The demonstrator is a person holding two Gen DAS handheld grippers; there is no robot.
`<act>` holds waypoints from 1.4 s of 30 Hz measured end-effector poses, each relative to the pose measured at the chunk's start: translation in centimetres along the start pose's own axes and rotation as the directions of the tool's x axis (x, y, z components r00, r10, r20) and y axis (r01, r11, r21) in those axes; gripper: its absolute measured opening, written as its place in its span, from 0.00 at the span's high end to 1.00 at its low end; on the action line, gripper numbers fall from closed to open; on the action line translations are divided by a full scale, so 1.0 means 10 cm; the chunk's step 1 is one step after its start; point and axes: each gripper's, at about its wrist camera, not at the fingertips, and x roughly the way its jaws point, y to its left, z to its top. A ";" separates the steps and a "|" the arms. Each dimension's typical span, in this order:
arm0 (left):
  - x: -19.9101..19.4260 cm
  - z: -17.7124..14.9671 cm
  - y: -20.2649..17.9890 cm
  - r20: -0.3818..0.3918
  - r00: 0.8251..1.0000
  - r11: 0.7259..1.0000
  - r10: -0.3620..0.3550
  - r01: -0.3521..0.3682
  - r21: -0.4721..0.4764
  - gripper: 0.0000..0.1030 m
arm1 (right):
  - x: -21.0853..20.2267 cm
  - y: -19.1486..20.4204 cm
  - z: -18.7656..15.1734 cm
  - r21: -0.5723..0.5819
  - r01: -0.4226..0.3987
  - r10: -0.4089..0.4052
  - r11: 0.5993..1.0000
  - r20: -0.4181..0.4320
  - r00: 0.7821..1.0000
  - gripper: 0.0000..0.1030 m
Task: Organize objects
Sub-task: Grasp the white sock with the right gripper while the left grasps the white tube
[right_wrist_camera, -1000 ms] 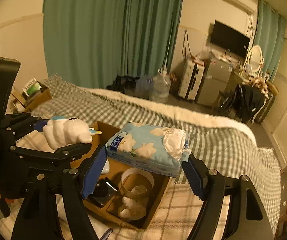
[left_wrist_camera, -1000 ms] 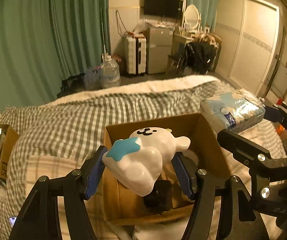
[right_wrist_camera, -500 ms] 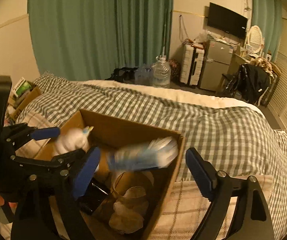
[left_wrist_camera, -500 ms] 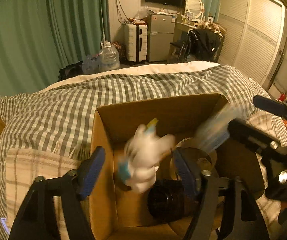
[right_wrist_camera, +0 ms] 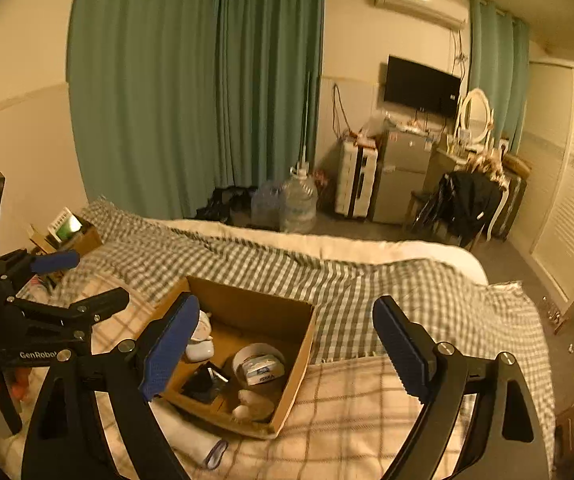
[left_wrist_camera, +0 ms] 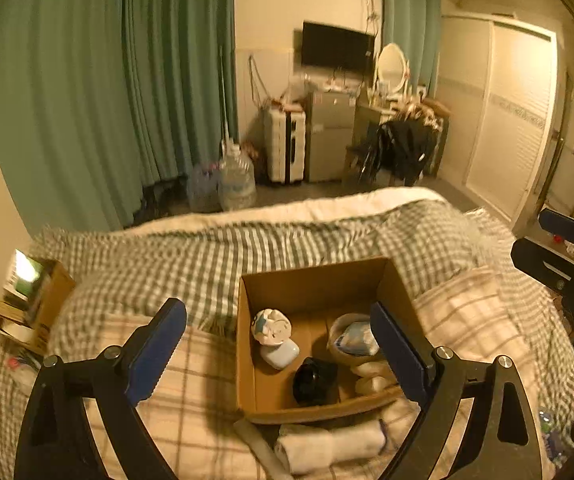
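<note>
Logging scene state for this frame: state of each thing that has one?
left gripper: open, empty
right gripper: open, empty
cardboard box: open-topped, on bed
white toy: in box
blue tissue pack: in box, inside tape roll
rolled towel: outside box

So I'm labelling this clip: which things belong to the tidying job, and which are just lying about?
Job: cardboard box; white toy; tissue pack in the bowl; black item.
Lying about: rolled towel, water jug, suitcase, side box.
</note>
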 end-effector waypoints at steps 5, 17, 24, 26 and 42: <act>-0.51 -0.04 0.00 0.053 0.999 1.000 0.008 -0.008 0.003 0.01 | -0.55 0.15 0.03 -0.044 0.014 -0.012 0.999 0.053 0.999 0.13; -1.03 -0.54 0.01 0.092 0.996 1.000 0.016 -0.014 -0.017 0.00 | -1.12 0.43 -0.26 -0.064 0.008 -0.001 0.998 0.100 0.995 0.11; -0.81 -0.94 0.09 0.062 0.997 0.996 0.052 -0.047 -0.076 0.00 | -0.78 0.53 -0.73 -0.033 -0.024 0.025 0.999 0.030 0.999 0.03; -0.64 -1.05 0.14 0.043 0.997 0.992 0.062 -0.057 -0.111 0.00 | -0.58 0.55 -0.86 -0.012 -0.039 0.039 0.999 0.001 0.999 0.01; 0.31 -1.64 0.53 -0.117 0.982 0.974 0.151 -0.168 -0.154 0.00 | 0.95 0.99 -1.70 -0.085 -0.103 0.068 0.991 -0.338 0.939 0.00</act>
